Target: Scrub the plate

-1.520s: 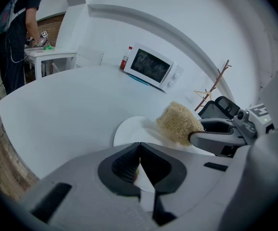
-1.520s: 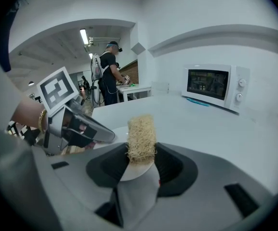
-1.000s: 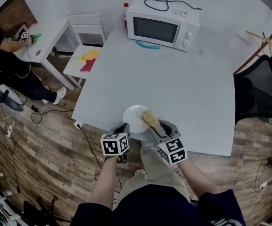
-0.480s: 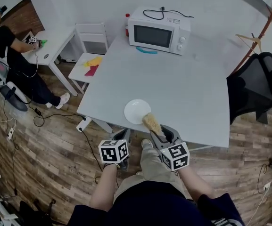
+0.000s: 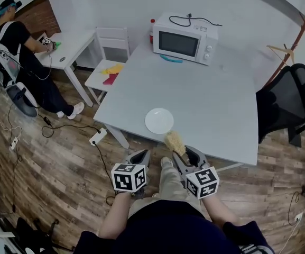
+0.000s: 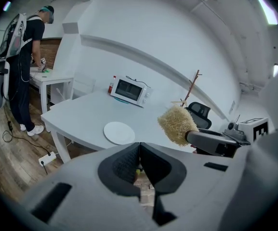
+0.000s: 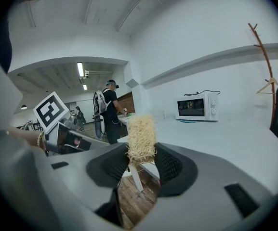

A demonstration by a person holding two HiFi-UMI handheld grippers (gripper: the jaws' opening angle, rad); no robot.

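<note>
The plate (image 5: 159,120) lies on the desk (image 5: 215,97), far-left of the right claw (image 5: 184,156) gripping the scrubber (image 5: 174,141), while the left claw (image 5: 139,161) hangs closed and empty.

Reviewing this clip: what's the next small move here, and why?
Probably bring the right gripper forward until the scrubber touches the plate: it clamps the scrubber, but holds it at the table's near edge, apart from the plate. The left gripper is shut, empty.
</note>
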